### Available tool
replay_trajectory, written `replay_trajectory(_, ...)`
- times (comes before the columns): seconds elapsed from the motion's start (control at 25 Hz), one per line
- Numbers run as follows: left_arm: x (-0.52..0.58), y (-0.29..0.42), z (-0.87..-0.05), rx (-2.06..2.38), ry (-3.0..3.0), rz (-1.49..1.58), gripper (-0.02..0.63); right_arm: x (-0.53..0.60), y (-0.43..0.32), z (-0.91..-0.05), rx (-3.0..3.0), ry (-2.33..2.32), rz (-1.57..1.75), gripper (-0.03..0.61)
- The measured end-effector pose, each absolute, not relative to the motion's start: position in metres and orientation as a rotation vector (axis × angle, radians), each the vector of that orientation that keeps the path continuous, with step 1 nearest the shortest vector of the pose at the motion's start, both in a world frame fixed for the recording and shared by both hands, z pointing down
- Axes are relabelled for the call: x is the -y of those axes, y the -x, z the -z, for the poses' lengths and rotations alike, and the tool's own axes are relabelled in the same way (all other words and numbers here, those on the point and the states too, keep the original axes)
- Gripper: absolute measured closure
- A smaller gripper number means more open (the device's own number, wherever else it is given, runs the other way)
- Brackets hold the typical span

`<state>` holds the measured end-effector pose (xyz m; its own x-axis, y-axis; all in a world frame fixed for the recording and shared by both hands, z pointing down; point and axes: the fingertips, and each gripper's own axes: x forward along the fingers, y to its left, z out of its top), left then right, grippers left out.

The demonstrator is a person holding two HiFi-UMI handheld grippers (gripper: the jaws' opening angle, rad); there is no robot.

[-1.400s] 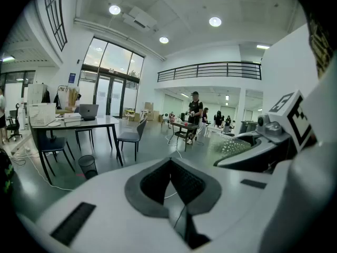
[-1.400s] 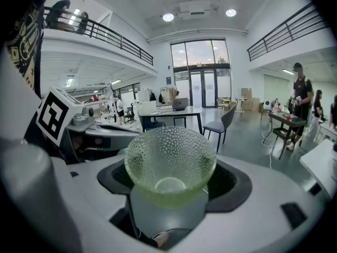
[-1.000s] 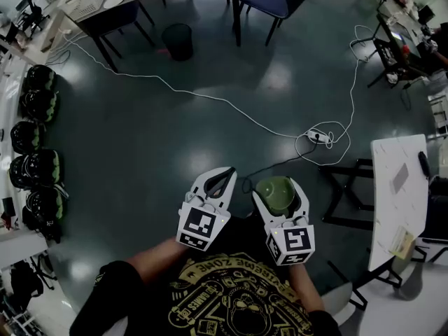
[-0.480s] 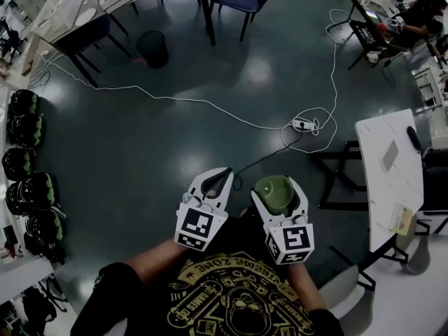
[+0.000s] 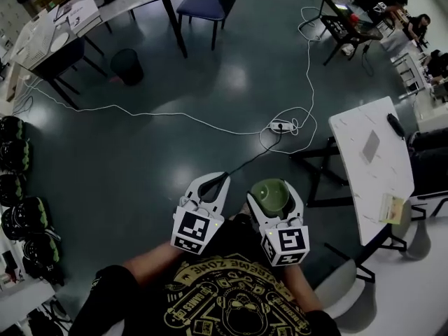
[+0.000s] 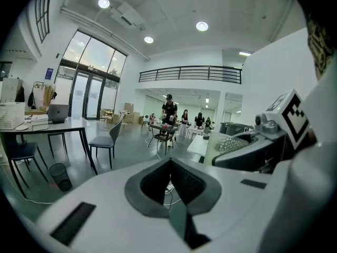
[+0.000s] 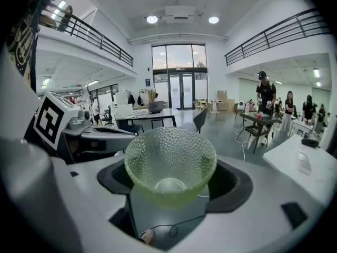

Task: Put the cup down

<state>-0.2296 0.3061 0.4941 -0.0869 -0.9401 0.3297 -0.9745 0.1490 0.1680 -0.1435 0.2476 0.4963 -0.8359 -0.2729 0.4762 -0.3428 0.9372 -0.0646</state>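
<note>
In the head view the person holds both tools side by side in front of the chest, above a dark glossy floor point(image 5: 140, 159). The left tool point(image 5: 218, 182) has its jaws brought together at the tips with nothing in them. The right tool point(image 5: 274, 196) clamps a green cup point(image 5: 270, 193) between its jaws, off any surface. A white desk point(image 5: 360, 187) stands well apart to the right, and a white cable point(image 5: 175, 115) trails across the floor ahead. In the left gripper view the left tool point(image 6: 169, 166) shows its grey pads point(image 6: 150, 181) closed on each other and empty, and the cup point(image 6: 231, 143) appears at the right, just beside it. In the right gripper view the right tool point(image 7: 171, 196) grips the dimpled, translucent cup point(image 7: 170, 162) by its sides, the open mouth turned back toward the camera; the bowl is empty.
</note>
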Motion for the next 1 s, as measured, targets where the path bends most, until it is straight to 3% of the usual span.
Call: replay_trajectory(1.0,-0.174,0.141,-0.487,1.943,-1.971,-0.208,0.603,-0.123,0.054,-0.491,2.626,-0.631,-0.319,0.190)
